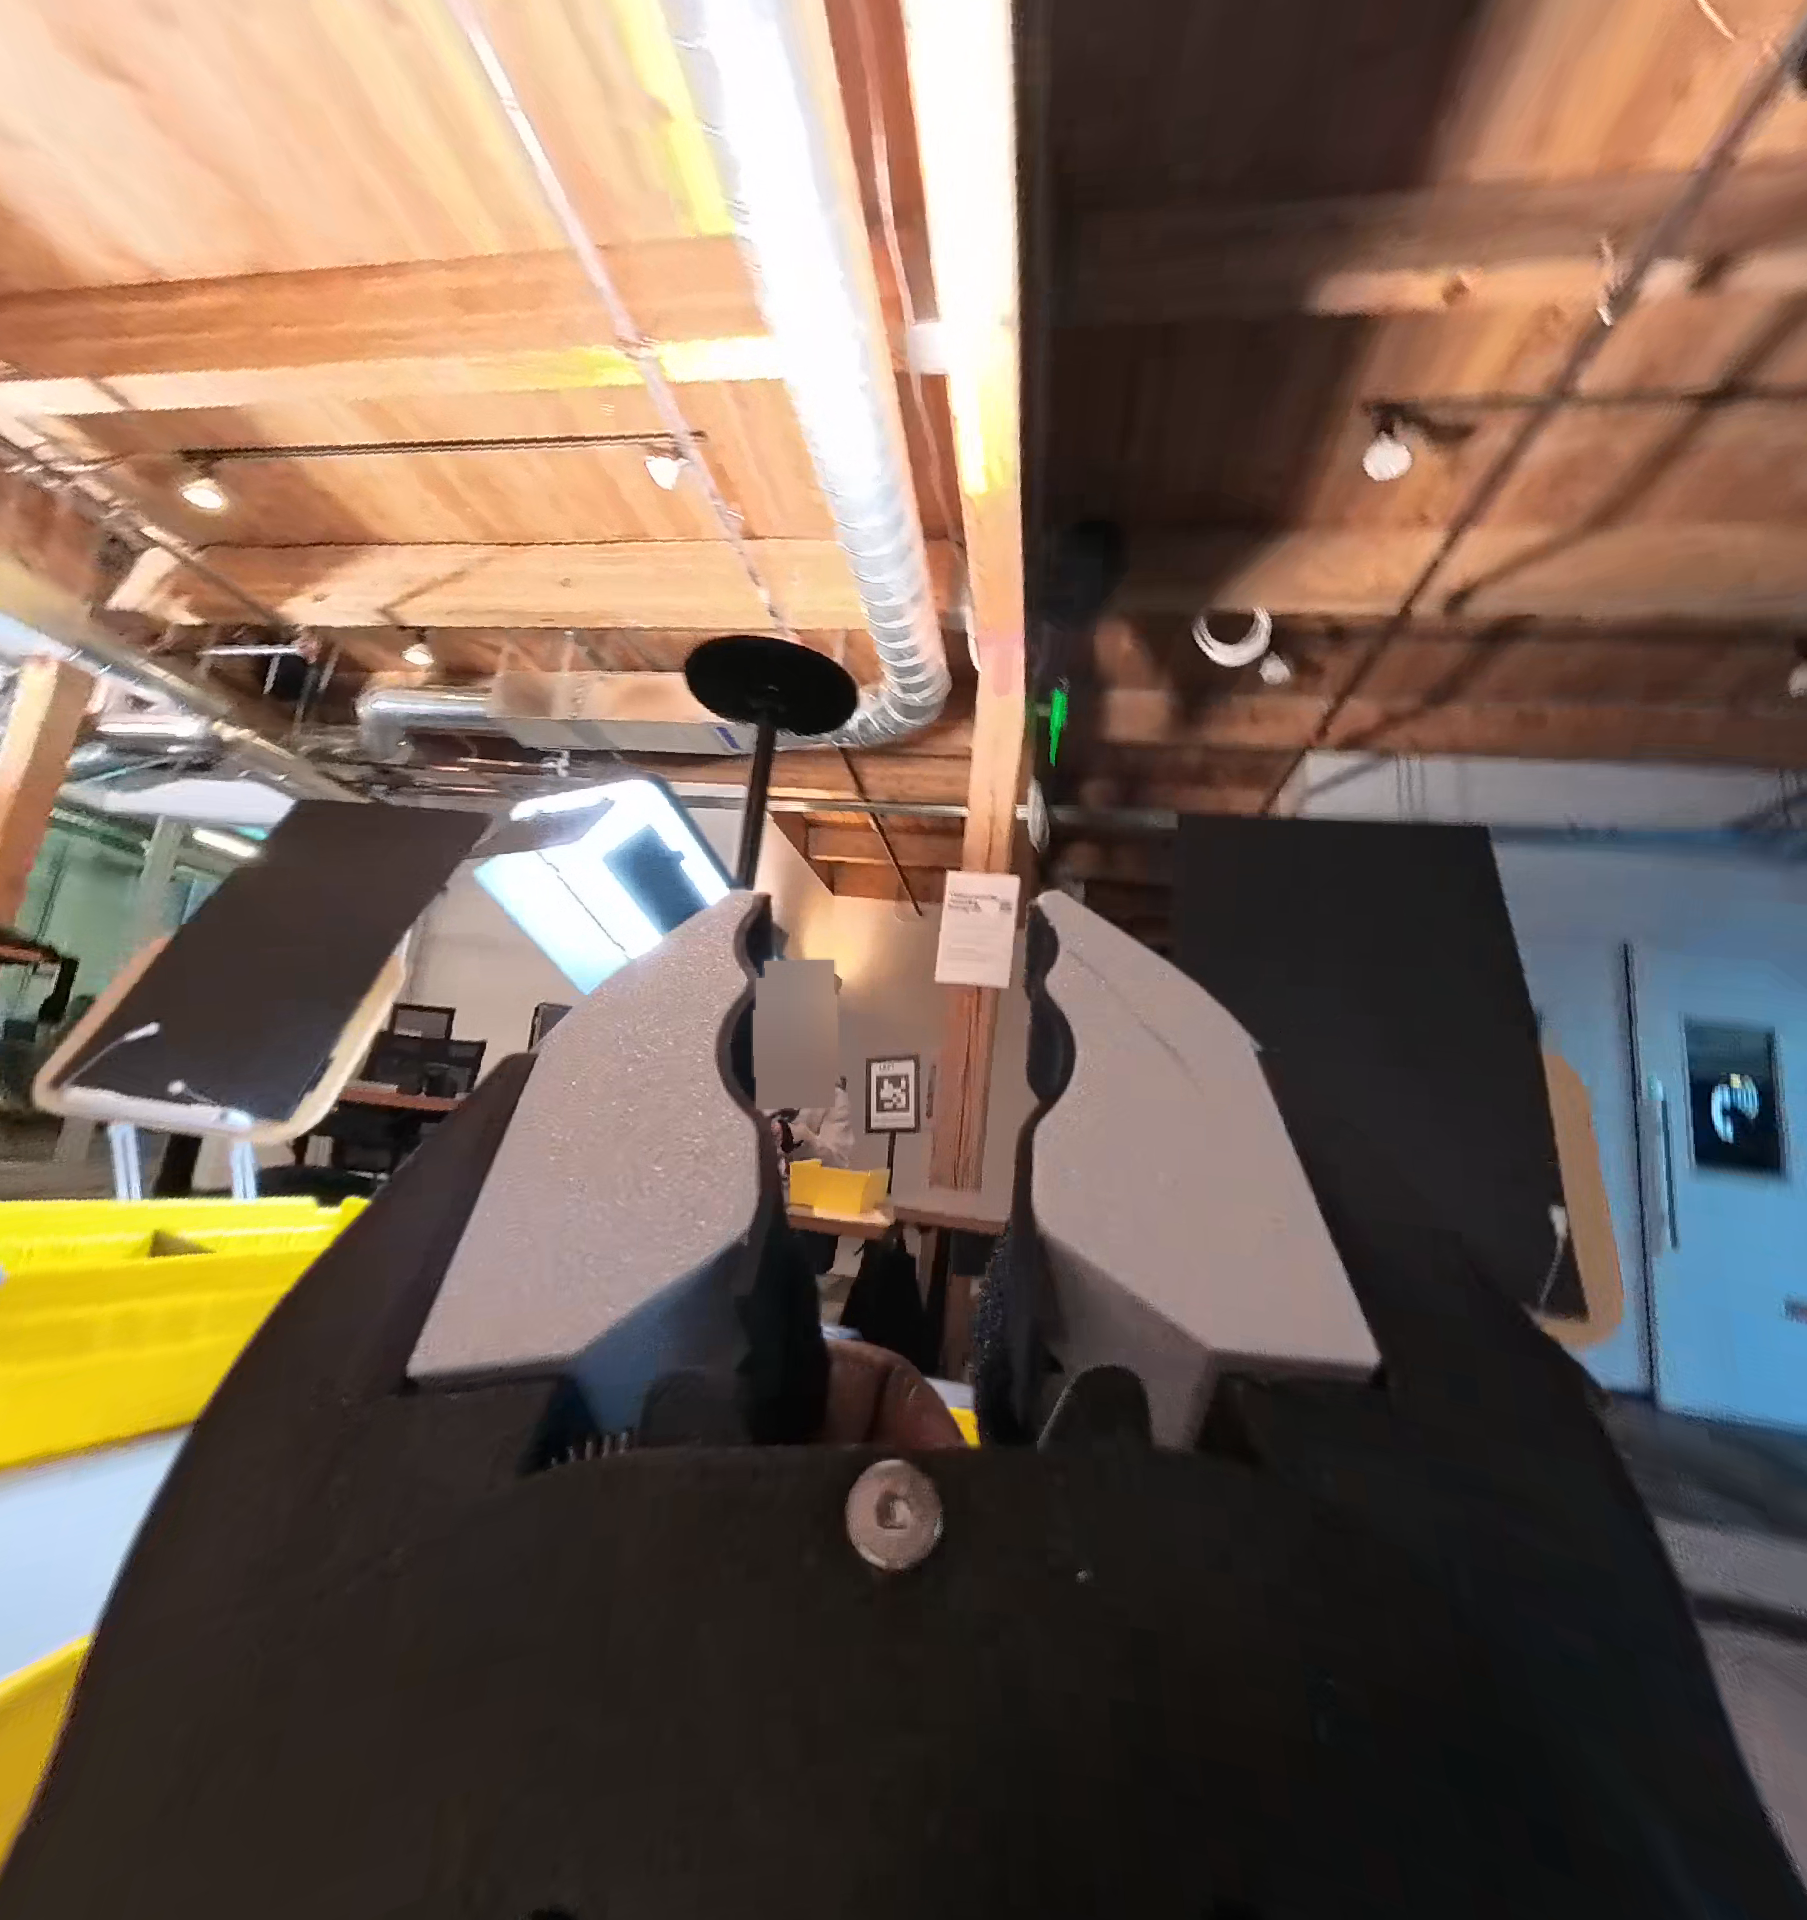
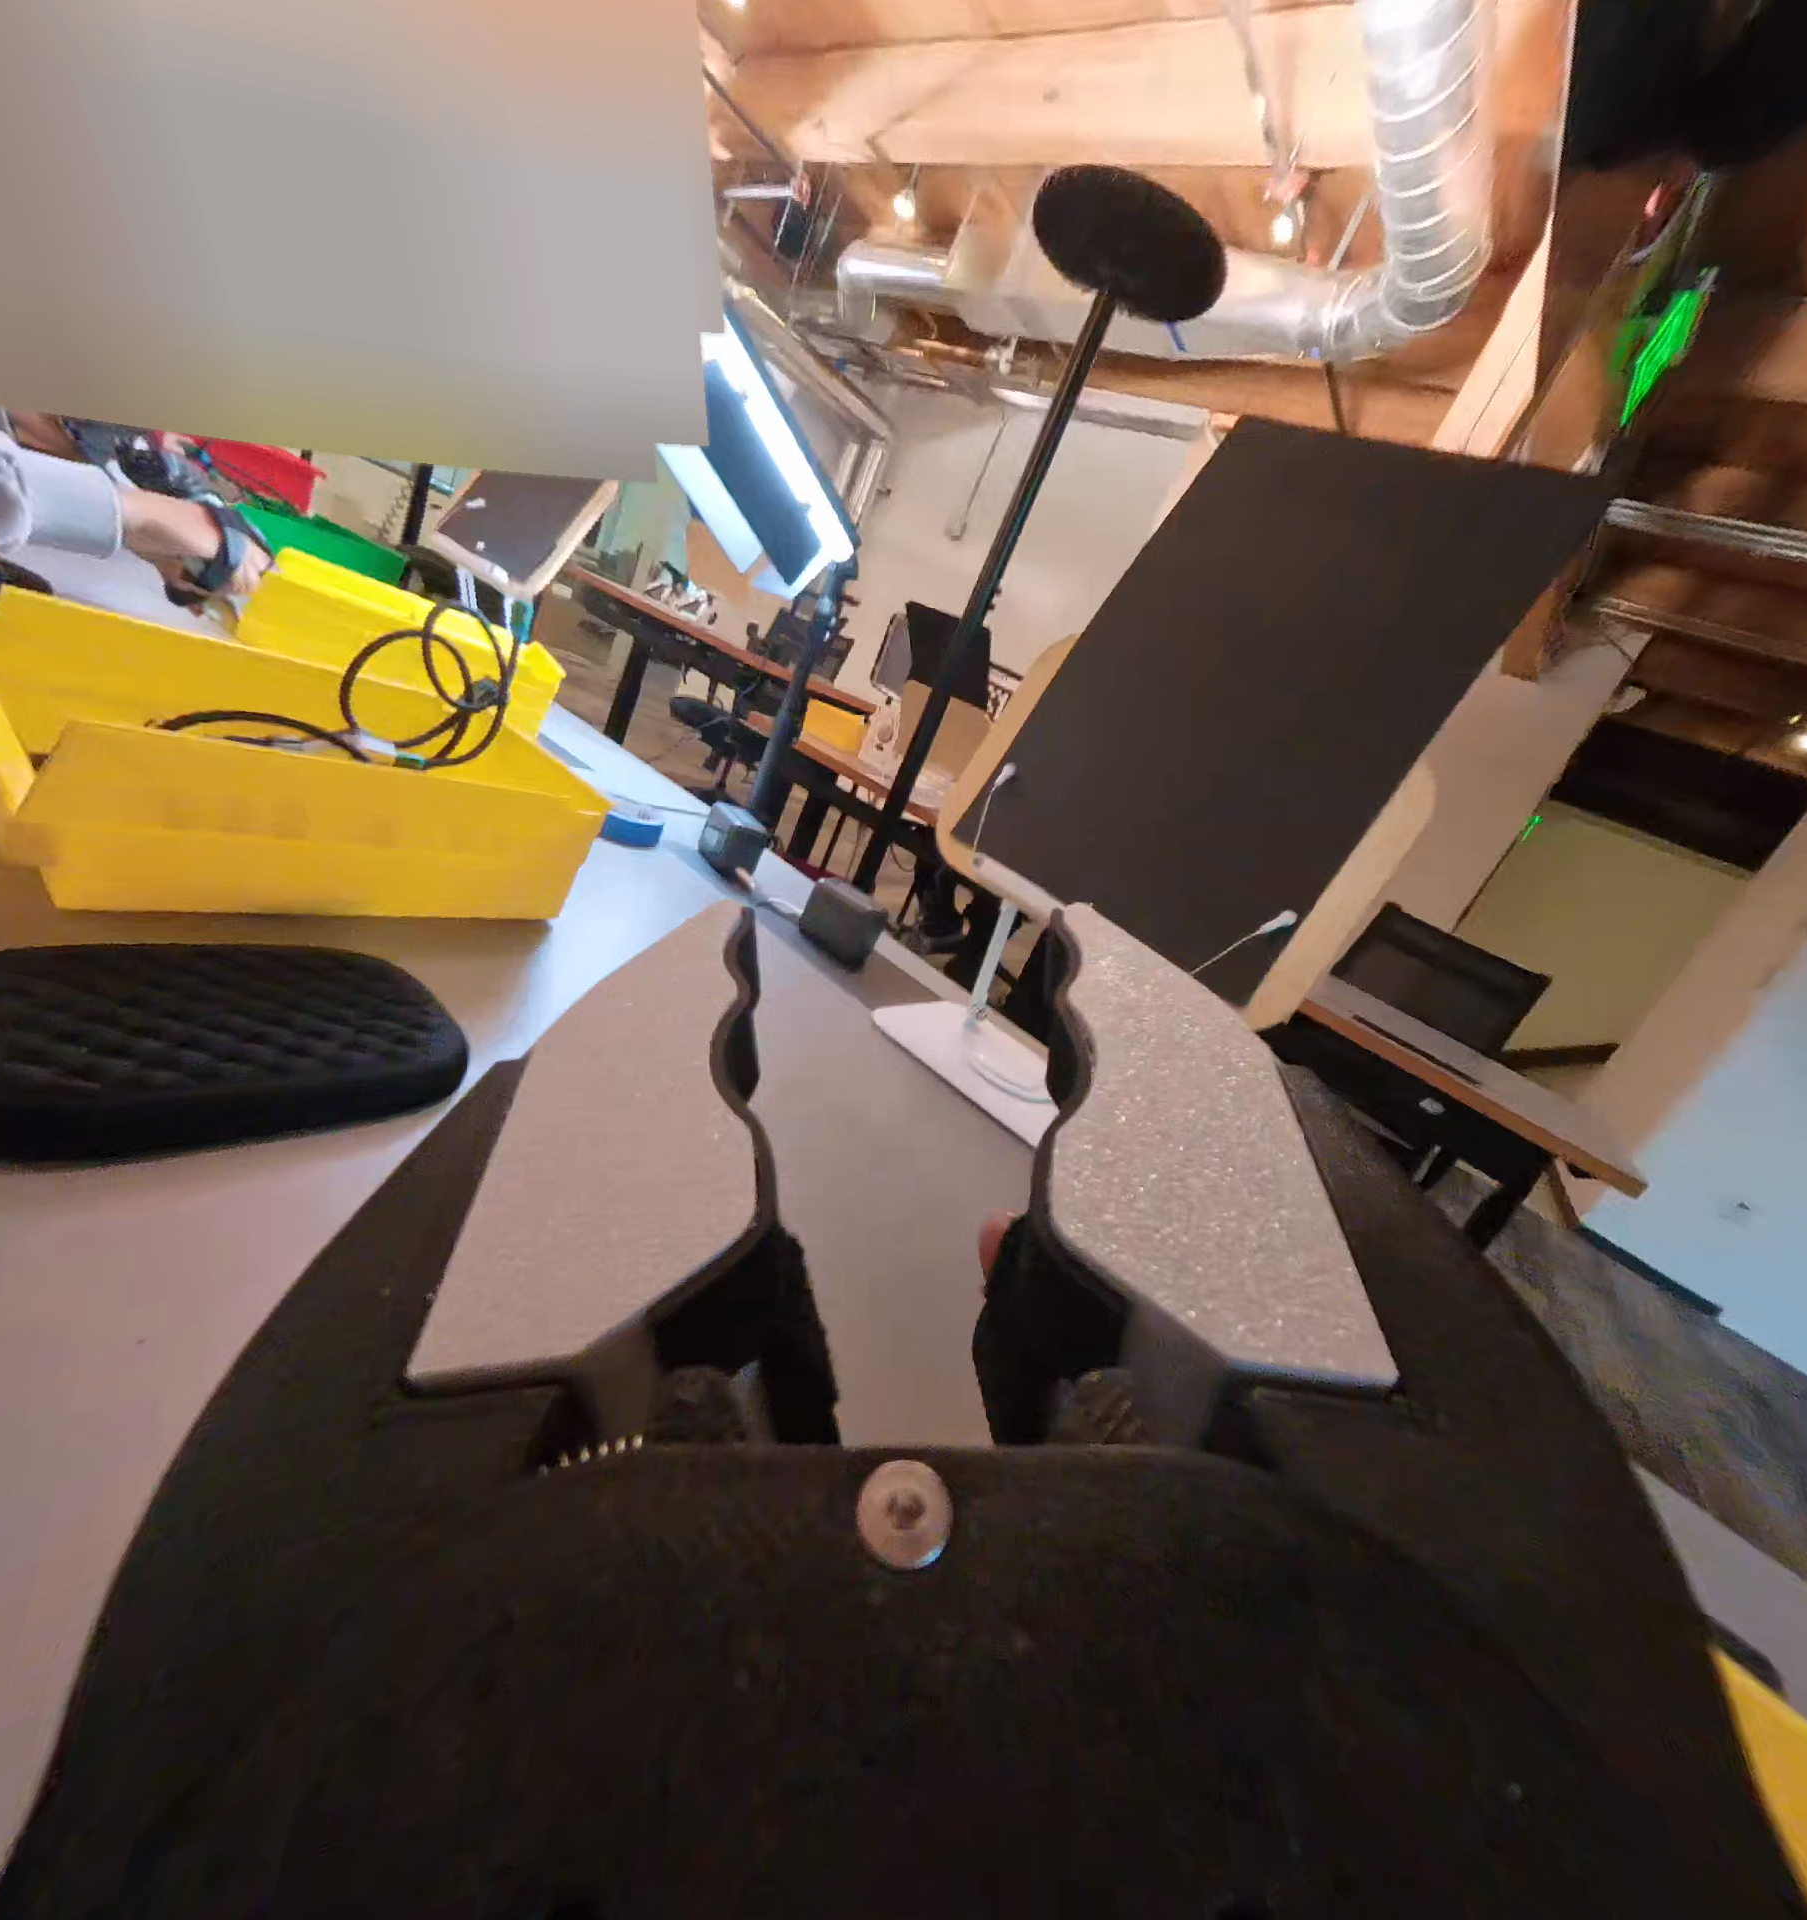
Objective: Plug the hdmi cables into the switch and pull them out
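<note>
My left gripper (image 1: 894, 925) is open and empty, tilted up toward the wooden ceiling. My right gripper (image 2: 904, 935) is open and empty, raised above the grey table (image 2: 203, 1299). A coiled black cable (image 2: 431, 686) lies in a yellow bin (image 2: 296, 831) at the left of the right wrist view, well away from my right gripper. I cannot make out the switch in either view.
A black quilted pad (image 2: 172, 1039) lies on the table left of my right gripper. A black board on a white stand (image 2: 1252, 707) stands ahead. Two small dark blocks (image 2: 842, 920) and a blue tape roll (image 2: 634, 826) sit near the table's far edge. Yellow bins (image 1: 120, 1320) show at left. A person's hand (image 2: 203, 551) reaches over the far bins.
</note>
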